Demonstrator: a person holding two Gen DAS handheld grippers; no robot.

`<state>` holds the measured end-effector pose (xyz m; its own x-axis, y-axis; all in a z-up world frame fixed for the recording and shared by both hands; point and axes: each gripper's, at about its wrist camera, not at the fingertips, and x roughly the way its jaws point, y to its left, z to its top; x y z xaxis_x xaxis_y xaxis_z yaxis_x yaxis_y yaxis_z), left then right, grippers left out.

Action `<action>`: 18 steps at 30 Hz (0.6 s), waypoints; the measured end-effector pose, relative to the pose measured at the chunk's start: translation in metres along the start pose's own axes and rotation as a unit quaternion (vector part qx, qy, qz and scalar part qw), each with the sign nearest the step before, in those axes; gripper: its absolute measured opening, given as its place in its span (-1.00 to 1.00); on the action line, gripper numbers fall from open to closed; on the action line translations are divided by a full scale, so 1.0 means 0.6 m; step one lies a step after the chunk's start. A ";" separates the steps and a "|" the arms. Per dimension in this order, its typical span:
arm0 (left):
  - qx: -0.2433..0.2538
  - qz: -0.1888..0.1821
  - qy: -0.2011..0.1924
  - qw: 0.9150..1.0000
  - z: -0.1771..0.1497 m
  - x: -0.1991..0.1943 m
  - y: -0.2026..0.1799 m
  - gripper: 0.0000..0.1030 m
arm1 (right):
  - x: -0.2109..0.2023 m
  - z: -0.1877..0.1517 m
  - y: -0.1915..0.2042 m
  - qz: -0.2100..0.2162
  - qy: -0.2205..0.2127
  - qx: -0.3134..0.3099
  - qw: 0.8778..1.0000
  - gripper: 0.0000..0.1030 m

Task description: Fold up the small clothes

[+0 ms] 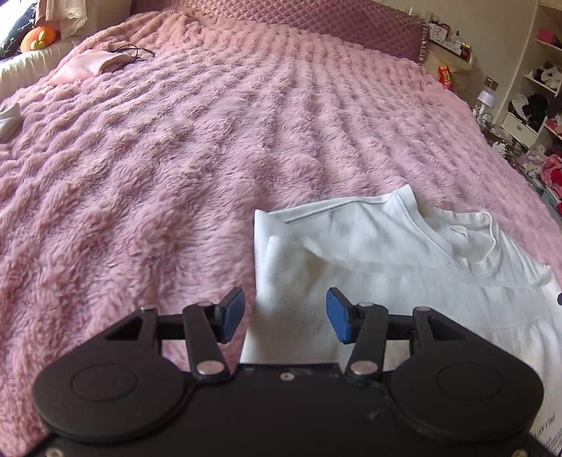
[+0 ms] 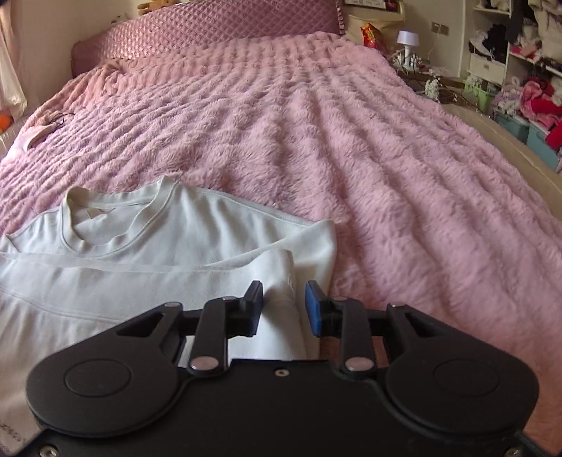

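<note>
A white T-shirt (image 1: 386, 246) lies on the pink fluffy blanket (image 1: 175, 158), its lower part folded up over the chest below the round collar (image 2: 116, 218). My left gripper (image 1: 285, 314) hovers over the shirt's left folded edge, its blue pads apart with no cloth pinched between them. Over the shirt's right folded edge my right gripper (image 2: 283, 309) stands with a narrower gap; the fabric (image 2: 175, 253) lies beneath it, and the pads do not press on it.
A pink pouch (image 1: 87, 65) with a black cord lies far left on the blanket (image 2: 386, 158). The quilted headboard (image 2: 217, 28) runs along the far end. Shelves of clothes (image 2: 520, 52), a white lamp (image 2: 409, 42) and storage bins (image 2: 537, 137) stand past the bed's right edge.
</note>
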<state>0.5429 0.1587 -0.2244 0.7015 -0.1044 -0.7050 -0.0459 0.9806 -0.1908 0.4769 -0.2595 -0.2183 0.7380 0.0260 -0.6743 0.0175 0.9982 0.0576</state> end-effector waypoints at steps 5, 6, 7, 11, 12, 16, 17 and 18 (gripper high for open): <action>-0.020 0.001 -0.004 1.000 0.002 0.017 0.000 0.00 | 0.016 0.004 -0.002 0.018 0.003 0.014 1.000 -0.44; -0.018 0.002 -0.001 1.000 0.003 0.022 -0.002 0.00 | 0.021 0.004 0.003 0.018 0.005 0.009 1.000 -0.44; -0.015 0.005 0.000 1.000 0.004 0.027 -0.005 0.00 | 0.025 0.003 0.004 0.017 0.008 0.006 1.000 -0.44; -0.006 0.017 -0.003 1.000 -0.001 0.035 -0.009 -0.20 | 0.031 -0.002 0.007 0.009 0.010 0.016 1.000 -0.75; 0.000 0.023 -0.006 1.000 0.000 0.036 -0.013 -0.68 | 0.030 -0.002 0.009 0.007 0.008 0.014 1.000 -0.79; -0.005 0.014 -0.074 0.997 0.005 0.015 -0.013 -0.89 | 0.004 0.001 0.010 -0.003 -0.037 0.010 0.999 -0.88; -0.016 0.015 -0.089 0.996 0.009 0.011 -0.009 -0.89 | 0.000 0.002 0.008 -0.008 -0.046 0.013 0.999 -0.89; -0.027 0.018 -0.094 0.995 0.014 0.013 -0.005 -0.89 | 0.001 0.003 0.006 -0.013 -0.046 0.015 0.999 -0.89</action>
<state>0.5542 0.1564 -0.2236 0.8192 -0.0311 -0.5727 -0.1077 0.9724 -0.2068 0.4786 -0.2562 -0.2173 0.7963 -0.0058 -0.6048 0.0560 0.9964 0.0642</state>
